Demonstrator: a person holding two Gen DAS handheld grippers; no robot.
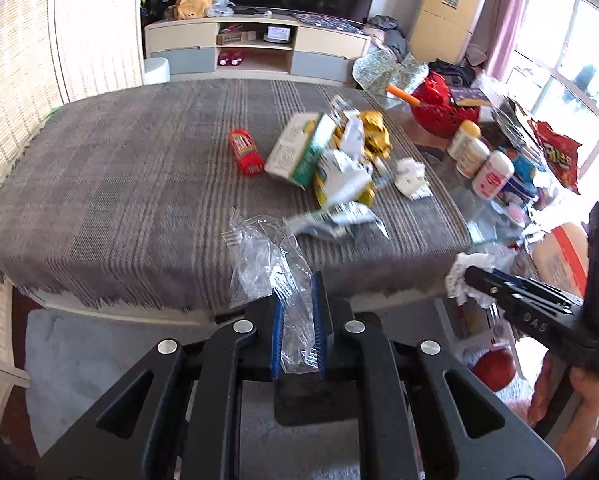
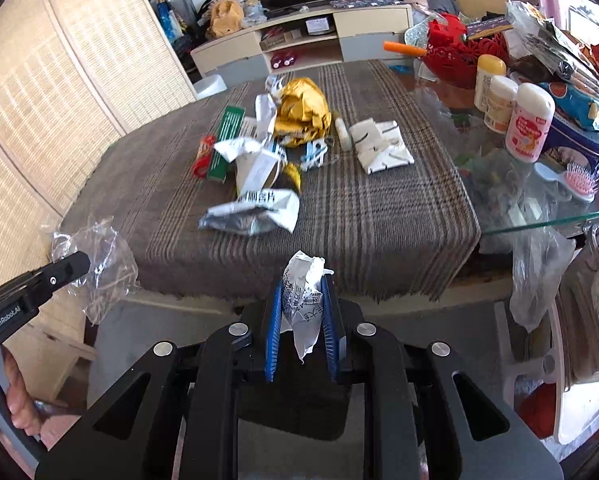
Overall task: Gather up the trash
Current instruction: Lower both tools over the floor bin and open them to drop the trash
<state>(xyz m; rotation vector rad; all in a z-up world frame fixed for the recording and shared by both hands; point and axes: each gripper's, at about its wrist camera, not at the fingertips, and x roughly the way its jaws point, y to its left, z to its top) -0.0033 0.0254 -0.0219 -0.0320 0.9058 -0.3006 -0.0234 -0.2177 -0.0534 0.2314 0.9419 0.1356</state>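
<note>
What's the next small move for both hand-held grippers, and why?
Probably carry both loads on to a bin, none of which is in view. The left hand-held gripper is shut on a clear plastic wrapper, the right hand-held gripper on a crumpled printed paper; both hang off the table edge.

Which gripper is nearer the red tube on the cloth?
Left. The left gripper sits nearer the red tube; the right gripper is farther off, beyond the trash pile.
</note>
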